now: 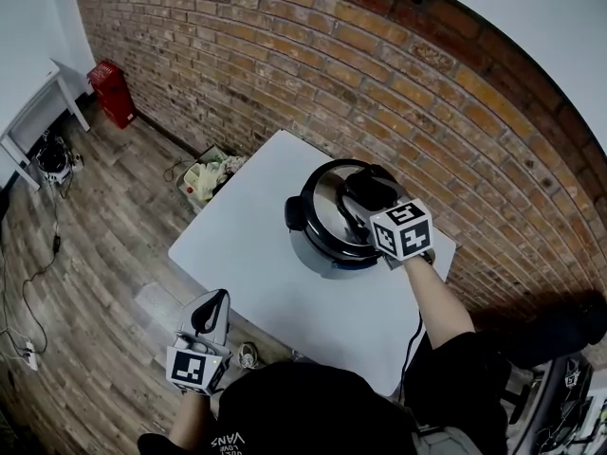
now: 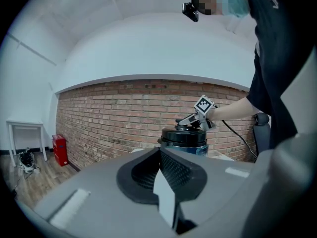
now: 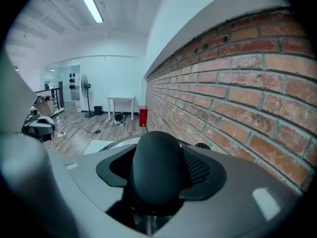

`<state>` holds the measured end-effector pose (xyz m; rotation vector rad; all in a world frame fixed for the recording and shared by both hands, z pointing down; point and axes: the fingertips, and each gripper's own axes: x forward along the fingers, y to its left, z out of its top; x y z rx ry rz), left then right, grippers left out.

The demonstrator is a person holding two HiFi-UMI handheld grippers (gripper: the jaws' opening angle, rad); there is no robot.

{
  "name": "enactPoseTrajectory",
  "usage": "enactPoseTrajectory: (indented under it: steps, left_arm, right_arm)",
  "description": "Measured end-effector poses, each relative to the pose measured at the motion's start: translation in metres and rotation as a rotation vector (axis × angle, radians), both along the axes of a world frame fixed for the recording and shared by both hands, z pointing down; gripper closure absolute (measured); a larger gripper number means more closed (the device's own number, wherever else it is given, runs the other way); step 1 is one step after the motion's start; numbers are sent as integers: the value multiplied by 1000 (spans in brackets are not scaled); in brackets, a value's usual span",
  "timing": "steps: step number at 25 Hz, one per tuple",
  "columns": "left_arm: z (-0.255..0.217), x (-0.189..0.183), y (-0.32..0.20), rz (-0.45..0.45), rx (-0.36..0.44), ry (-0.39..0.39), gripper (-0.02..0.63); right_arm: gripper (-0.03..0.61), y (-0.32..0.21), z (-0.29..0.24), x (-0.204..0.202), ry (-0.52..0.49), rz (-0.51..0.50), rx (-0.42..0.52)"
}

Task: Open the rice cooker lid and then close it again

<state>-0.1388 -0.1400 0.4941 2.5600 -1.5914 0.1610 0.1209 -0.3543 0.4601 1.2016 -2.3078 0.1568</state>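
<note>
A silver rice cooker (image 1: 322,245) with a black-rimmed lid (image 1: 327,197) stands on the white table (image 1: 247,254) near the brick wall. My right gripper (image 1: 368,195) reaches over the lid, its jaws wide around the black lid handle (image 3: 156,167), which fills the gap between the pads. The lid lies flat on the pot. The left gripper view shows the cooker (image 2: 184,139) ahead with the right gripper (image 2: 189,122) on top of it. My left gripper (image 1: 211,306) hangs shut and empty off the table's front left corner, above the floor.
The brick wall (image 1: 398,83) runs close behind the cooker. A black power cord (image 1: 413,335) trails off the table's near edge. On the wooden floor lie a bag of items (image 1: 204,173), a red canister (image 1: 112,91) and a small white table (image 1: 28,102).
</note>
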Motion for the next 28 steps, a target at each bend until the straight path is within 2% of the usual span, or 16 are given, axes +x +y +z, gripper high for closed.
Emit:
enactPoseTrajectory:
  steps: [9,11,16,19,21,23,28]
  left_arm:
    - [-2,1,-5,35,2,-8,612]
    - [-2,3,-6,40,22,-6,612]
    - [1,5,-6,42,8,-16,612]
    - [1,6,-6,35,28,-16,612]
    - [2,6,-5,29,-1,-20,612]
    - [4,5,-3,21,-29,-26,612]
    - [5,6,-3,10,-5,-29,612]
  right_arm:
    - [298,13,1,0,-14,-153,25]
    - [298,11,2,2,-20,-194,11]
    - [298,3,3,0,-18,-287,-31]
    - [298,5,8,-4,2,-395,-48]
    - [299,9,14,-7,5,-465,-57]
    - [299,10,15,-6,-15,-495,-47]
    - [299,11,13,-7,-23,-553,-29]
